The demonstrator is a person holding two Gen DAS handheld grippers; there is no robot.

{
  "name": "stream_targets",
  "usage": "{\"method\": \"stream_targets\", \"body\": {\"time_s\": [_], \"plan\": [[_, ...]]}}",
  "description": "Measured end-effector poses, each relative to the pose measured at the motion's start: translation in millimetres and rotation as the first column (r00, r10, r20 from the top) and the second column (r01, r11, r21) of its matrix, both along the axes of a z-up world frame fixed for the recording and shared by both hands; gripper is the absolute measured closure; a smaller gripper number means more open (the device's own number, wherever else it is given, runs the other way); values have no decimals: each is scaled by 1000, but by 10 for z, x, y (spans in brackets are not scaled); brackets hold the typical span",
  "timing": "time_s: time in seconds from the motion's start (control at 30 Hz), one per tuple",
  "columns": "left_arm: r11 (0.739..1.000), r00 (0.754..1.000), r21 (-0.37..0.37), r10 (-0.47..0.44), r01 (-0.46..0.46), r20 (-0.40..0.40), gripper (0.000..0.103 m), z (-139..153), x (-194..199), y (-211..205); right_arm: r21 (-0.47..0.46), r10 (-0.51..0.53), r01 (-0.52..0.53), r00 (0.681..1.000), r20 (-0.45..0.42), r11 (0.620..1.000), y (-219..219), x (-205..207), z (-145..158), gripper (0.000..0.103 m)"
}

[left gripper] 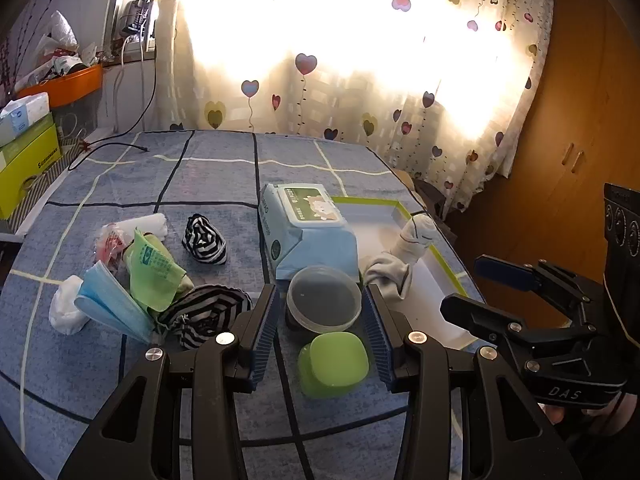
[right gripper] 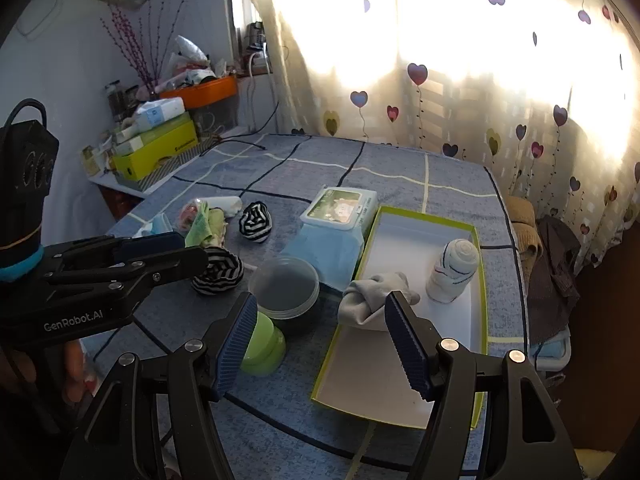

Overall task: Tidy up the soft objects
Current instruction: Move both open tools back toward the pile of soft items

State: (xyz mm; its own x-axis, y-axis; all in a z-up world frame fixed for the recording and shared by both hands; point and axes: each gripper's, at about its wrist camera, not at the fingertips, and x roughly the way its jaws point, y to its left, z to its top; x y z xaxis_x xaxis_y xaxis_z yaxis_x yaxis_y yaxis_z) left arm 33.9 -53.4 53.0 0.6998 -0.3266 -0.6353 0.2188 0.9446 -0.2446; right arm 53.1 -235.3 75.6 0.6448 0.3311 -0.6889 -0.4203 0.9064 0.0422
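A white tray with a green rim (right gripper: 420, 220) lies on the blue checked tablecloth. A rolled white sock (right gripper: 454, 268) stands in it, and a crumpled grey sock (right gripper: 368, 300) hangs over its near left edge. Two rolled black-and-white striped socks (left gripper: 204, 240) (left gripper: 204, 316) lie left of the tray, beside blue face masks (left gripper: 108, 300), a green packet (left gripper: 154, 276) and a white cloth roll (left gripper: 148, 224). My left gripper (left gripper: 320, 320) hovers open above a clear tub (left gripper: 324, 300). My right gripper (right gripper: 322, 332) is open, level with the grey sock, holding nothing.
A blue pack of wet wipes (left gripper: 308, 232) sits between the striped socks and the tray. A green lidded pot (left gripper: 334, 364) lies near the clear tub. Boxes (right gripper: 156, 148) and an orange bin (right gripper: 208, 90) stand at the far left. A heart-print curtain hangs behind the table.
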Motion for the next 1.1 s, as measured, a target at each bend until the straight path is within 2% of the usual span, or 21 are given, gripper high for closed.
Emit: {"method": "stream_targets", "body": {"time_s": [0.43, 1.1], "plan": [[999, 999, 2, 43, -43, -1, 59, -36, 19, 195, 1, 54, -54, 999, -7, 999, 182, 58, -15, 36], [979, 978, -16, 202, -203, -47, 59, -267, 66, 947, -15, 211, -211, 977, -36, 977, 862, 286, -101, 36]]}}
